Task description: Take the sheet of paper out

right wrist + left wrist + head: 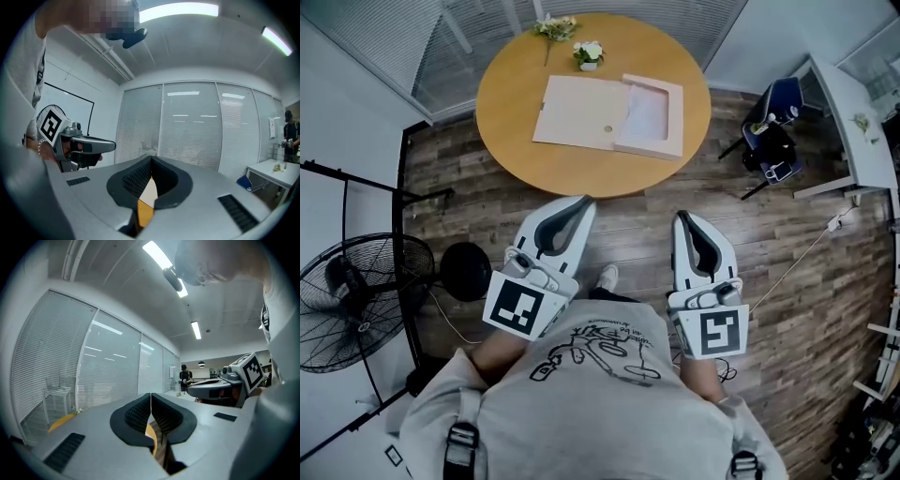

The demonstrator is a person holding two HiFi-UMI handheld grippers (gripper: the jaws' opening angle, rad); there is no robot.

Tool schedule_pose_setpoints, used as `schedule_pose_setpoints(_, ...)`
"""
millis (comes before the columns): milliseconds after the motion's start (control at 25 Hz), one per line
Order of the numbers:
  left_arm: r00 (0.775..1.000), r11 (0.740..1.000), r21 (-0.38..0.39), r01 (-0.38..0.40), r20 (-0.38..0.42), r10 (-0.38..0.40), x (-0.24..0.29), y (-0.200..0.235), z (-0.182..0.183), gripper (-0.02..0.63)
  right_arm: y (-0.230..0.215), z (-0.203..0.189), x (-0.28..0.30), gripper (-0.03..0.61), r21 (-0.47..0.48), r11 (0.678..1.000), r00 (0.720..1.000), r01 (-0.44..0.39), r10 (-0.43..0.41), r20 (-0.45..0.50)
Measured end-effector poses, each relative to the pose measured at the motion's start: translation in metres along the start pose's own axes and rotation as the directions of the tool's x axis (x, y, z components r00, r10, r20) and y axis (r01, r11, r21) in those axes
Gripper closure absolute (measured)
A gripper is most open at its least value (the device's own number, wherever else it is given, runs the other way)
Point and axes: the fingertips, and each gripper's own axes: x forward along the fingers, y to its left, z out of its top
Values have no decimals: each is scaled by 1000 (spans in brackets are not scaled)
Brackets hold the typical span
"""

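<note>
A round wooden desk (502,141) stands ahead of the person on a plank floor (787,272). On it lies a flat beige cardboard file box (675,117), opened out. Its lid (577,112) is folded flat to the left and has a small round hole near its lower edge. The shallow tray half sits to the right. The sheet of paper (647,114) lies flat inside that tray, white, and fills most of it. Nothing else shows in the tray.

Behind the box, near the far edge of the desk, is a small white flower pot (588,56) with pale blooms. A loose sprig of flowers (553,27) lies just to its left.

The left hand-held gripper (582,201) and the right hand-held gripper (682,217) are held side by side short of the desk's near edge, pointing towards it and well apart from the box. Each has its jaws pressed together at the tips, with nothing between them.

A black pedestal fan (356,300) stands on the floor at the left, and a blue chair (778,103) stands to the right of the desk.
</note>
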Motion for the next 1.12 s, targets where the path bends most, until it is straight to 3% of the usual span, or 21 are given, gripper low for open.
schedule_pose_setpoints(600,1000,1000,-12,-12,-5,12,56,-7,-3,591,-53,-7,17,571,3,1000,1000,-18,18,1)
schedule_pose_setpoints(1120,999,999,-21,-29,-23,28,58,-8,-10,591,-56,-13,18,571,17,999,999,-35,35,-7)
